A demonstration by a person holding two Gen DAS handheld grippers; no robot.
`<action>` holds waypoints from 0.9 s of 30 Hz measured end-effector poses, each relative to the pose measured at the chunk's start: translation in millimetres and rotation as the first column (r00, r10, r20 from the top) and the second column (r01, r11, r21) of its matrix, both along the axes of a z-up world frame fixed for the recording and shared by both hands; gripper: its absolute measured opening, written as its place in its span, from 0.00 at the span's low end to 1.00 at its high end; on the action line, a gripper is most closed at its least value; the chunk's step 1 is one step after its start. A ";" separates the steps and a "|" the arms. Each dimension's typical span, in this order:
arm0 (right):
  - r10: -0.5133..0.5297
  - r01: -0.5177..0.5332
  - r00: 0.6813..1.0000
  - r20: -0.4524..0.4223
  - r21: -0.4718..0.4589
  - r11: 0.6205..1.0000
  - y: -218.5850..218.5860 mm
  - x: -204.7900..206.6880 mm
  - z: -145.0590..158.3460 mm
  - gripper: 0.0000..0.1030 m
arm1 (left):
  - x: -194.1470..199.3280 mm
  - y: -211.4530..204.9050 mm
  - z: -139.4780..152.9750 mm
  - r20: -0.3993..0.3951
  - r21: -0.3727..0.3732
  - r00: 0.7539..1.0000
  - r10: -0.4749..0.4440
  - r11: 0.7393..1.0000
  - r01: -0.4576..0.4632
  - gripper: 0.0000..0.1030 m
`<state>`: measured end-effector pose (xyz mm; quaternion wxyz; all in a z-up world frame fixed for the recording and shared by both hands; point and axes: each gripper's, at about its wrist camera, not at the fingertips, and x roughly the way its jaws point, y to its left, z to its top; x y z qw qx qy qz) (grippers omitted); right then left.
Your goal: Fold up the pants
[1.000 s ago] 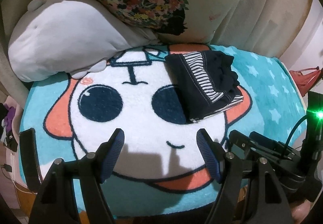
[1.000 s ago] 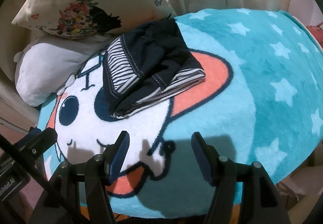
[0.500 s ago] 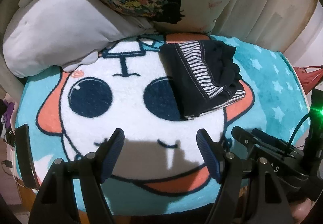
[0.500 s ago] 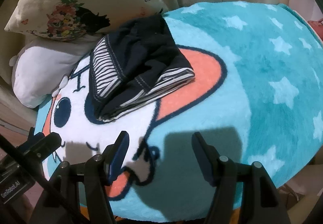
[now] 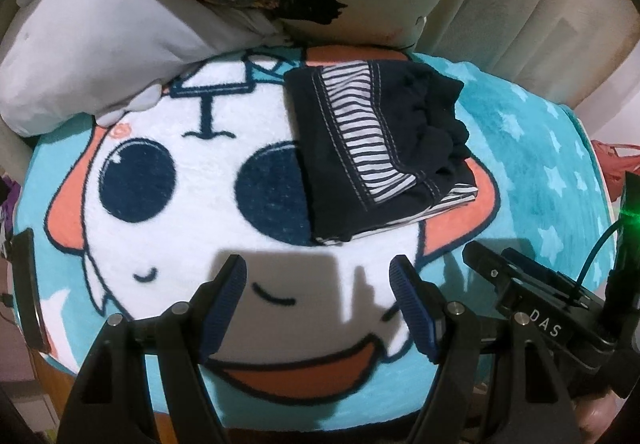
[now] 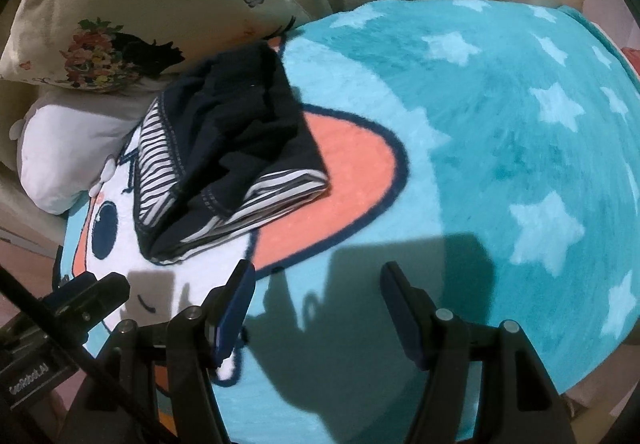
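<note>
Item: dark navy cotton pants with striped lining point(image 5: 376, 148), folded into a compact bundle on the teal cartoon-face plush blanket point(image 5: 540, 164), upper centre-right of frame, long axis running upper left to lower right.

Left gripper point(image 5: 320, 308): spread, empty, pants beyond and rightward.

Right gripper point(image 6: 316, 308): spread, empty, pants beyond and leftward.

Neither is clearly nearer.

Left gripper point(image 5: 318, 296) with black angular arms, silver screws, ribbed blue pads point(image 5: 412, 310), right gripper point(image 6: 316, 306) alike, black block lettered "DAS" point(image 5: 546, 324), green light point(image 5: 632, 210), teal cable point(image 5: 596, 256)
</note>
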<state>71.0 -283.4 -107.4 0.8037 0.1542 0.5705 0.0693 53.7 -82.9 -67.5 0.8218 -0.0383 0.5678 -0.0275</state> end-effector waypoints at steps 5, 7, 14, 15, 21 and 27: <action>0.029 -0.029 0.999 0.021 0.034 0.999 -12.5 8.3 -0.9 0.68 | 8.6 2.4 -4.6 -0.009 -0.055 0.998 0.058 0.997 -0.058 0.71; 0.037 -0.039 0.999 0.034 0.071 0.997 -19.1 15.3 0.7 0.68 | 15.8 13.3 -4.7 -0.003 -0.110 0.995 0.101 0.989 -0.100 0.71; 0.097 -0.125 0.986 0.134 0.219 0.968 -18.5 75.6 15.0 0.76 | 59.0 48.6 -15.2 0.016 -0.256 0.984 0.178 0.952 -0.168 0.71; 0.109 -0.138 0.985 0.135 0.233 0.963 -15.2 84.4 13.7 0.76 | 67.5 51.2 -20.2 -0.001 -0.281 0.984 0.178 0.944 -0.171 0.71; 0.139 -0.157 0.987 0.082 0.287 0.945 4.7 126.4 -11.9 0.76 | 104.5 39.3 -55.1 -0.085 -0.409 0.992 0.088 0.905 -0.115 0.71; 0.159 -0.173 0.985 0.068 0.371 0.912 16.8 135.7 -21.0 0.53 | 115.4 19.4 -52.6 -0.080 -0.445 0.996 0.043 0.892 -0.074 0.48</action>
